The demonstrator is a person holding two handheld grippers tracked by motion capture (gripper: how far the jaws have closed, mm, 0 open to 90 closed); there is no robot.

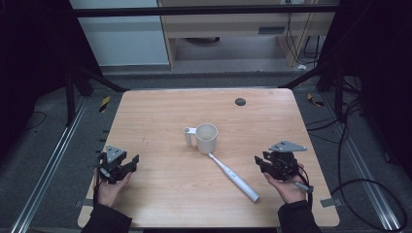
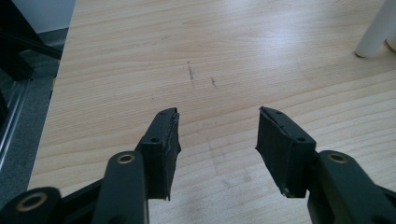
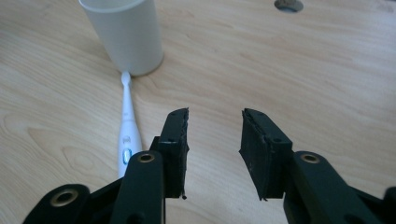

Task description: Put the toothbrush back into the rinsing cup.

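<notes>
A: Right gripper (image 3: pixel 215 154) first. Jaws parted, nothing between them, only bare table (image 3: pixel 327 84) beneath.

B: Same on the left gripper (image 2: pixel 217 156): spread apart, empty, over plain wood.

A: Nearest thing to the right gripper?

B: Brush (image 3: pixel 127 135), just to the left of its left jaw in the right gripper view, lying flat, handle end near, head pointing away.

A: And beyond that?

B: Cup (image 3: pixel 126 35), upright, farther ahead and left. Brush head right at its base, touching or nearly so; hard to tell.

A: Risks, then?

B: Probably a slip. Smooth, round, slim handle; a pinch off centre could squirt it sideways or roll it across the wood.

A: And the cup?

B: Could get knocked. Dragging or swinging the brush forward would push the head into the base and tip or shove it.

A: Any trouble from the left side?

B: Less likely. Well apart from the brush, with the cup's handle (image 2: pixel 373 30) far ahead and to the right. Reaching across, though, might clip that handle and spin the cup.

A: Anything farther out?

B: Round hole (image 3: pixel 288 4) in the table far ahead; no real hazard.
</notes>
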